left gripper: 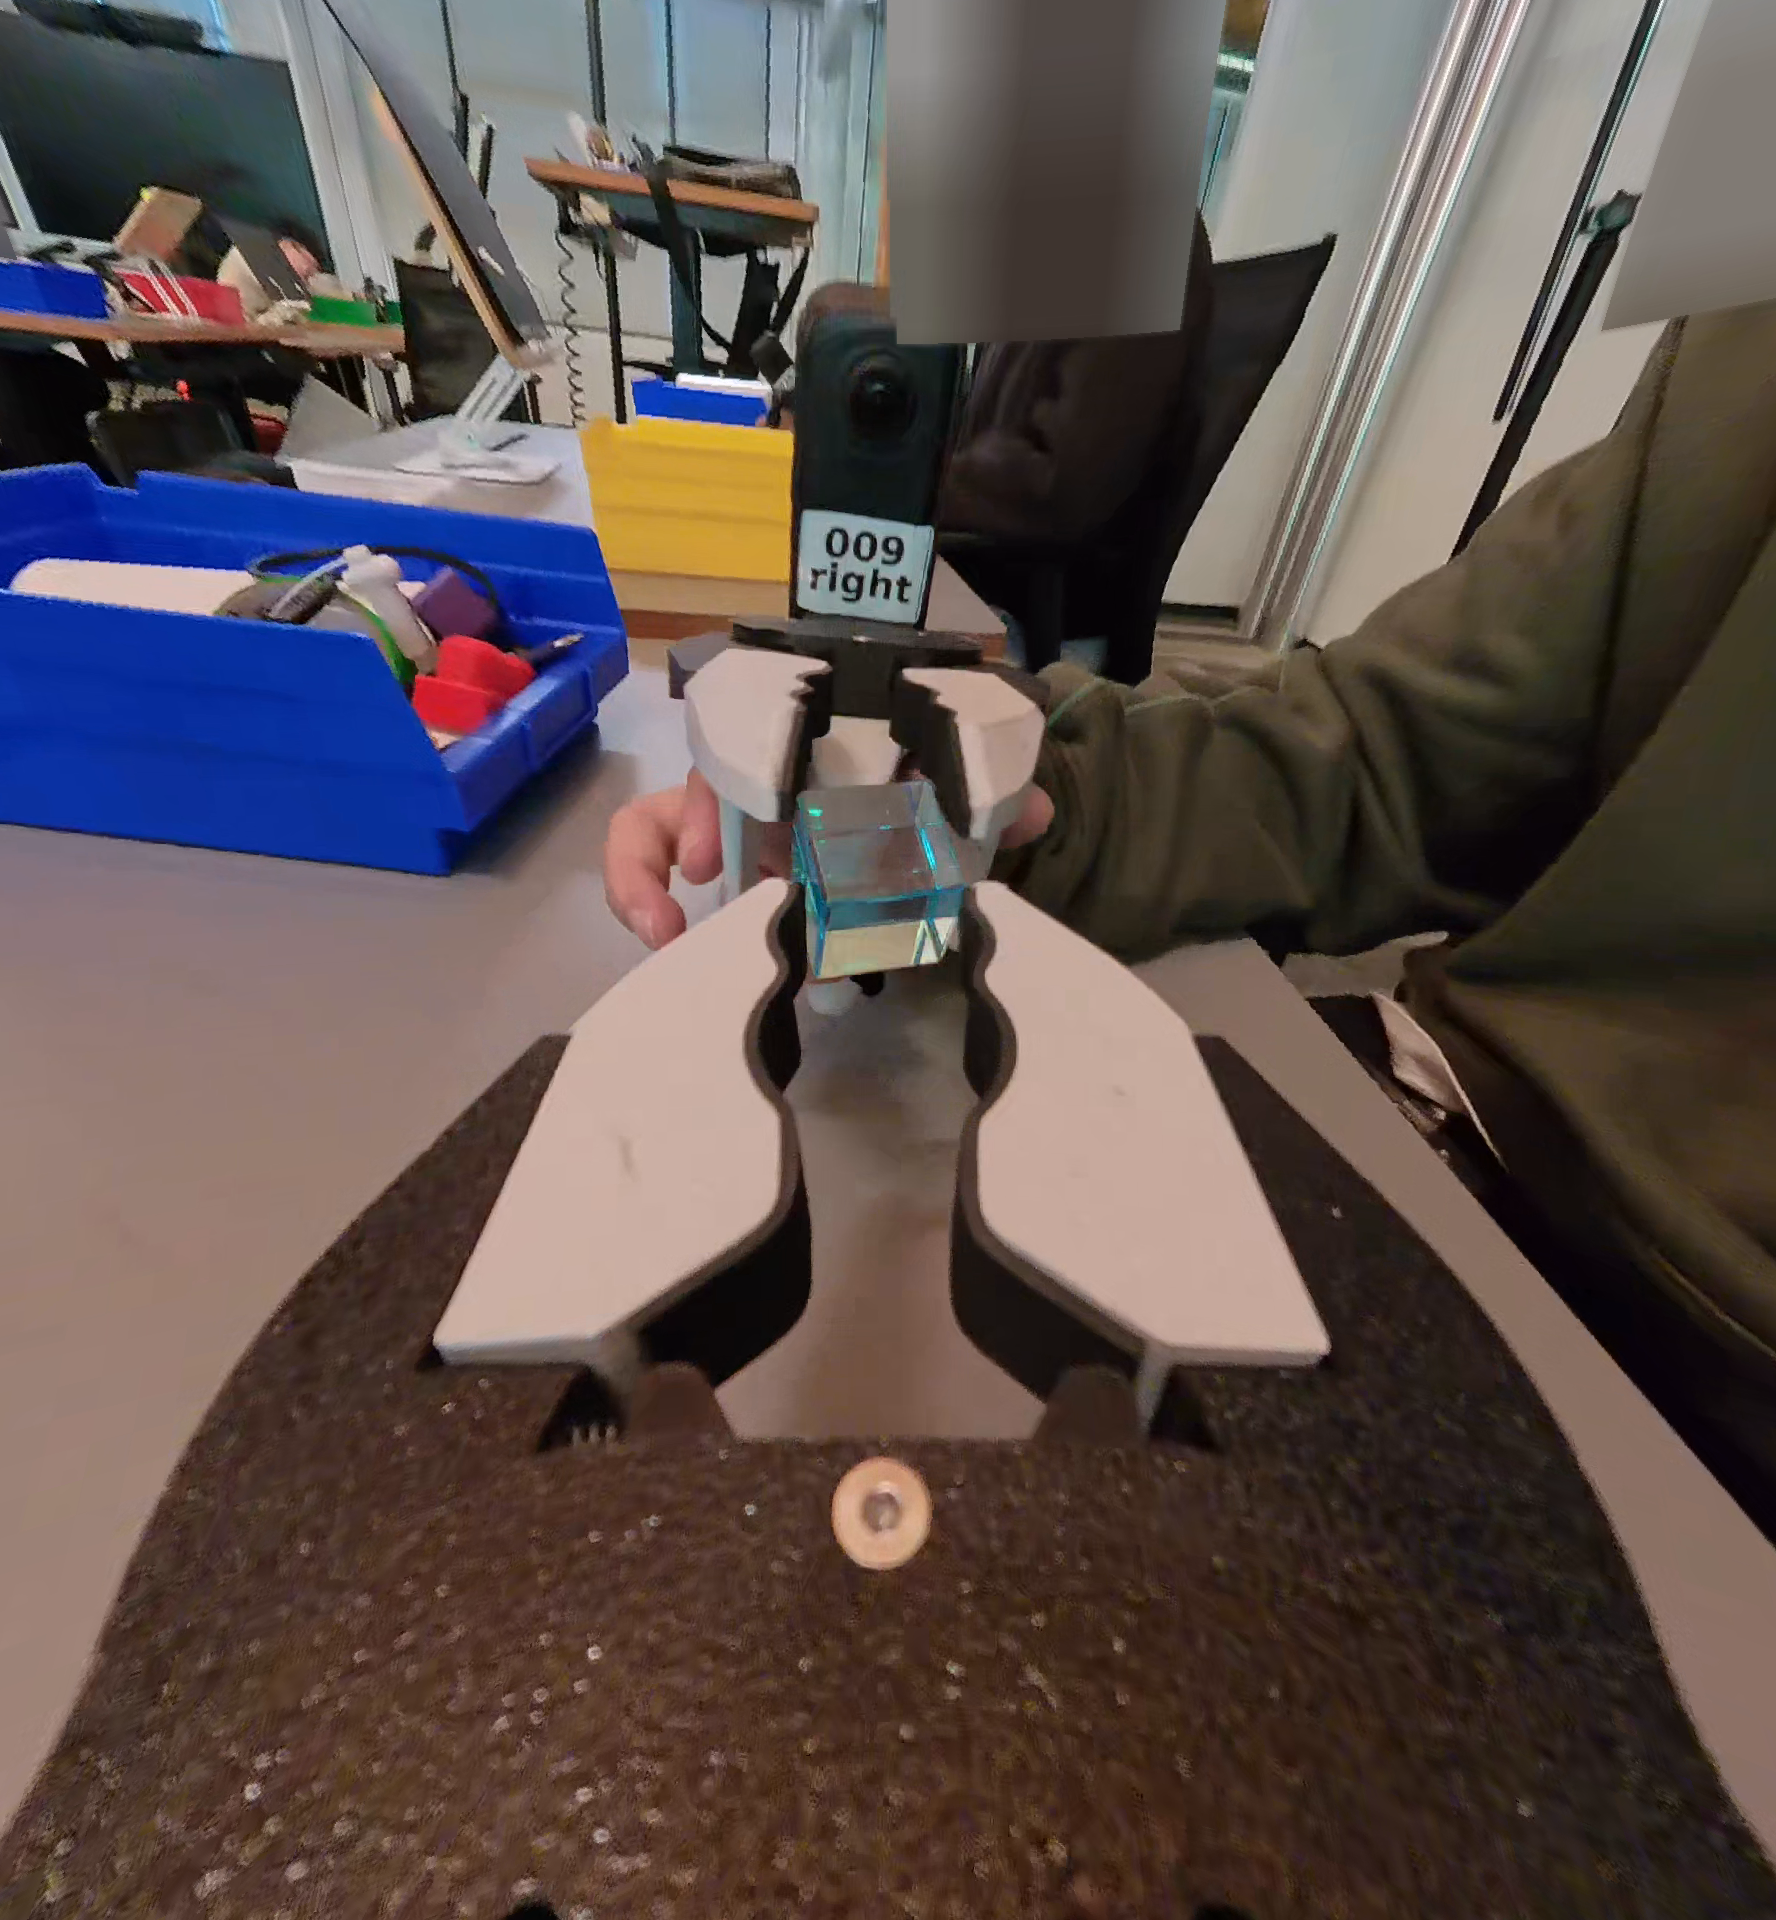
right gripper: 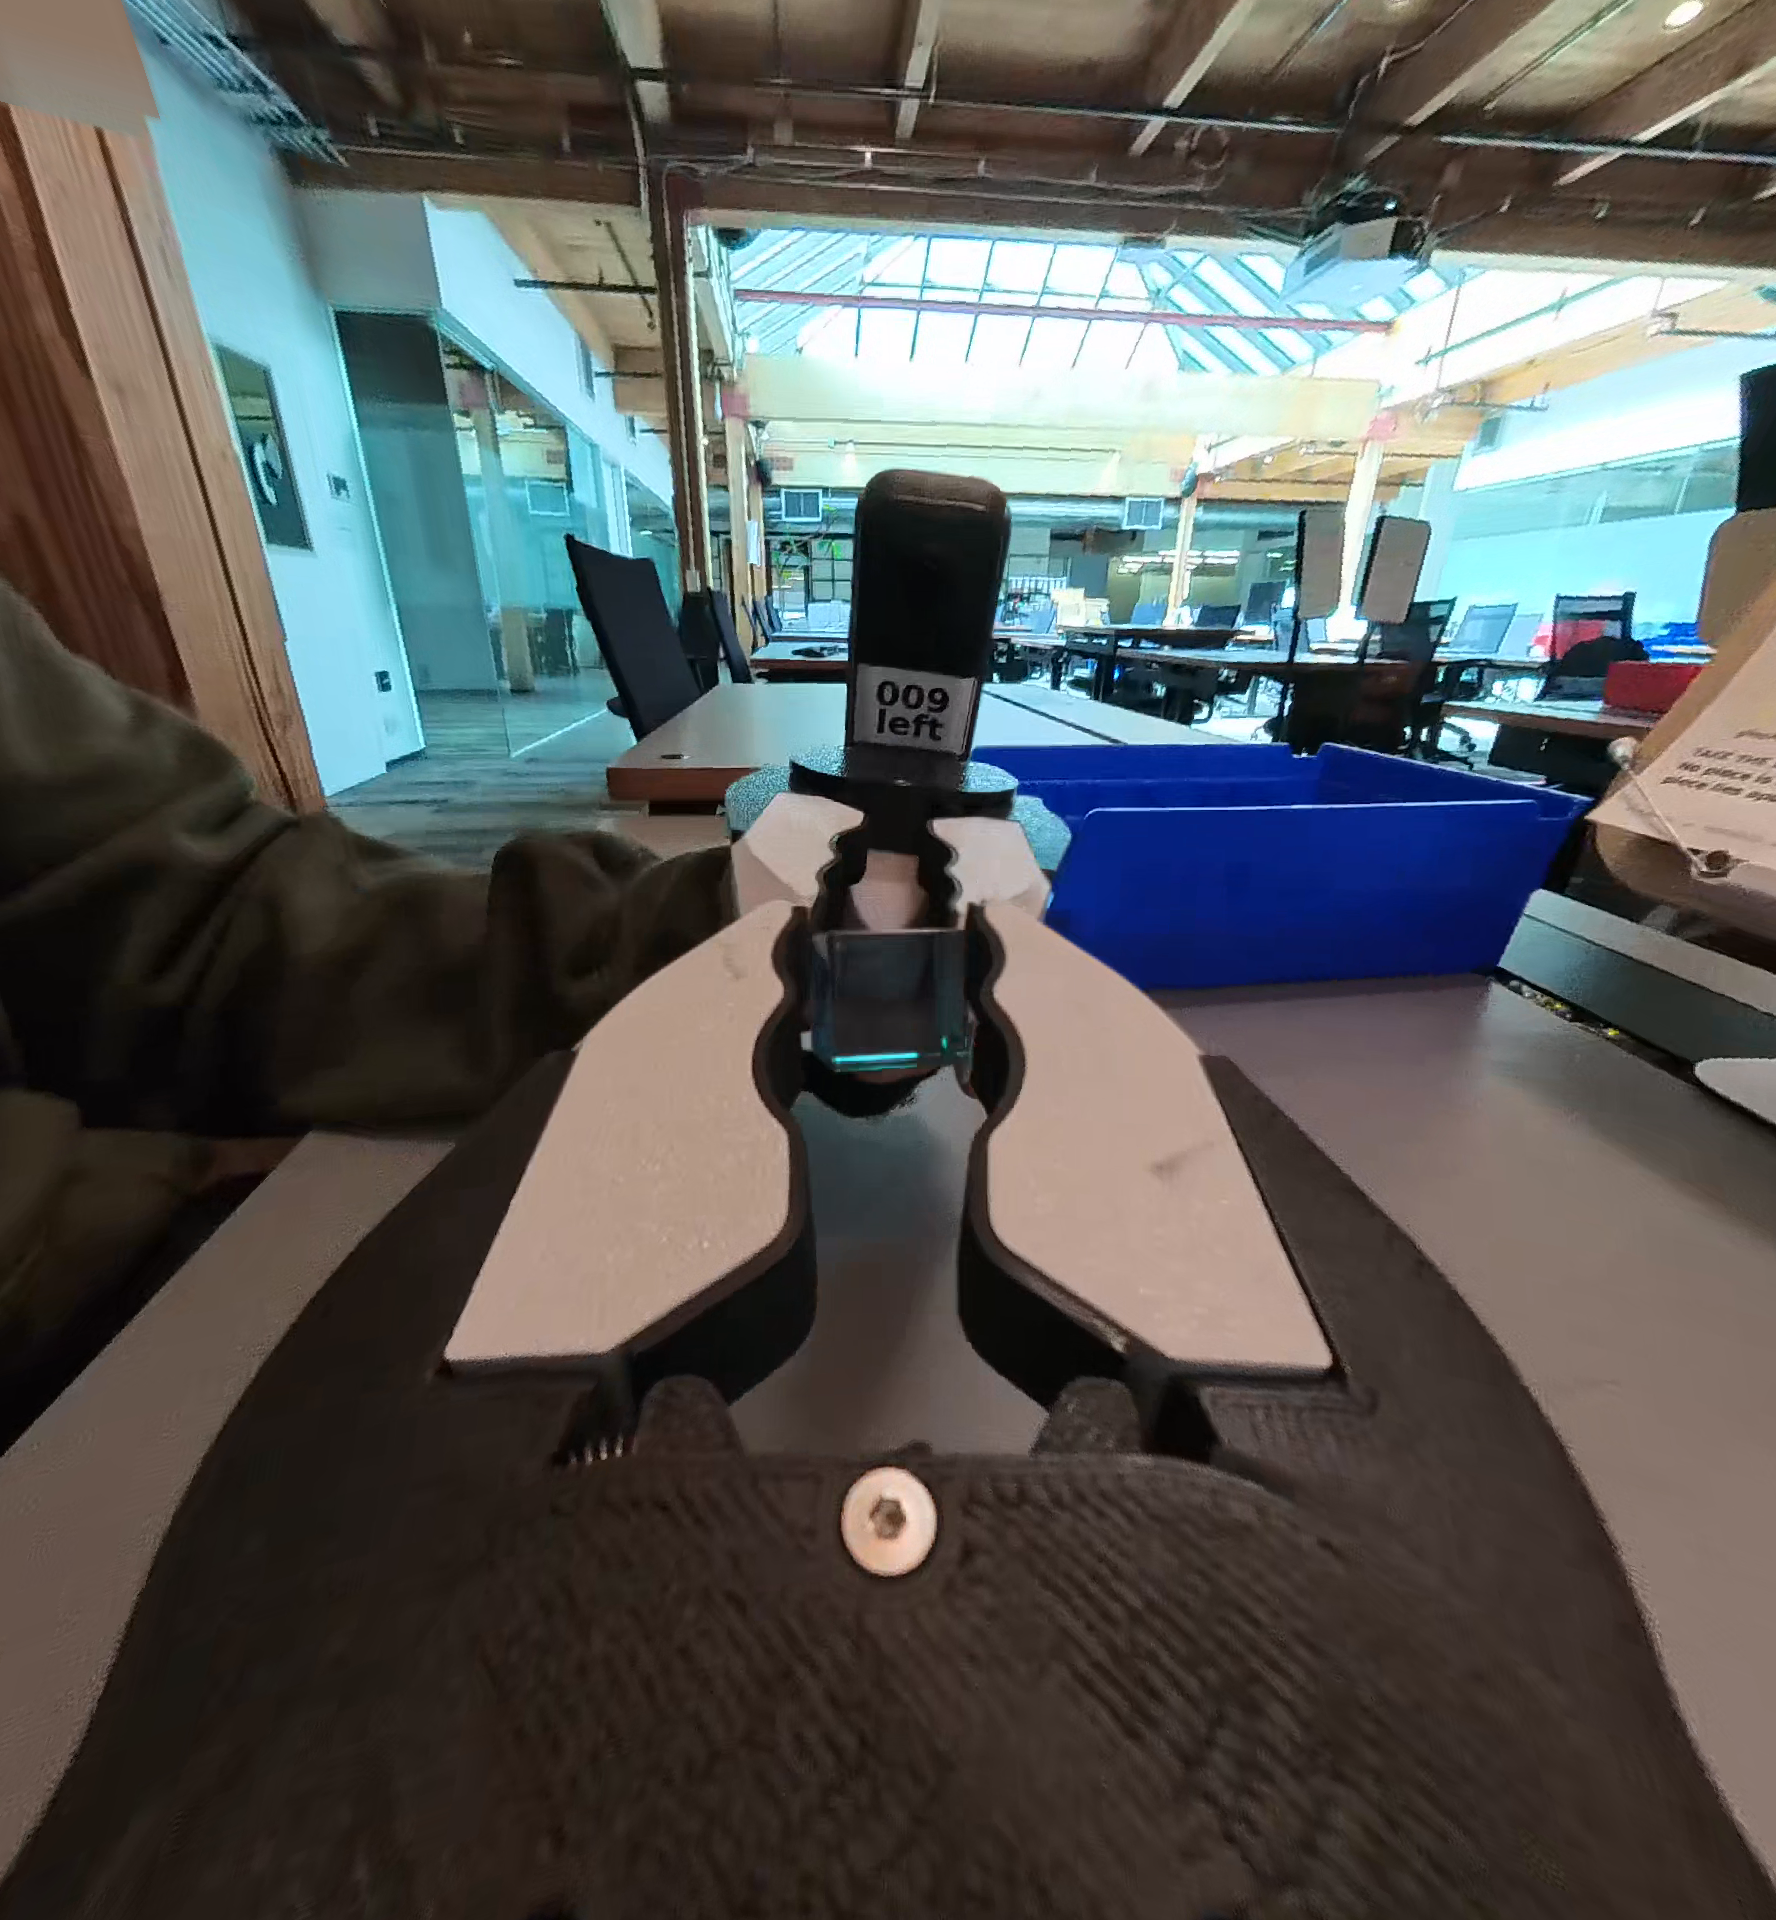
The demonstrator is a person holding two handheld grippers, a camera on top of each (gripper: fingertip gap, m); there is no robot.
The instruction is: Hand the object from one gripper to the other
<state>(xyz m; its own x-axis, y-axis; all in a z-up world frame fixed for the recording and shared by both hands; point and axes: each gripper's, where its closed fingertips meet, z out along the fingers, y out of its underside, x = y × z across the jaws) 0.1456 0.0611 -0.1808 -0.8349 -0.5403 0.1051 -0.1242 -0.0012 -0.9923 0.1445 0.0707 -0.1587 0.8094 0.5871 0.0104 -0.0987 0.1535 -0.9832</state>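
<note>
The left tongs (left gripper: 879, 914) and the right tongs (right gripper: 889, 971) are meeting tip to tip above the grey tabletop (left gripper: 188, 1039), each narrowed onto the clear, teal-edged cube (left gripper: 879, 883) and pressing its sides. The cube is sitting between both pairs of tips. A blue bin (right gripper: 1279, 883) is standing just beyond the right tongs.

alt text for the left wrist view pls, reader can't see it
A clear, teal-edged cube sits above a grey table, between the fingertips of the left hand-held gripper in the foreground and the right hand-held gripper facing it. Which one grips it is unclear. A blue bin of small parts stands to the left.
</note>
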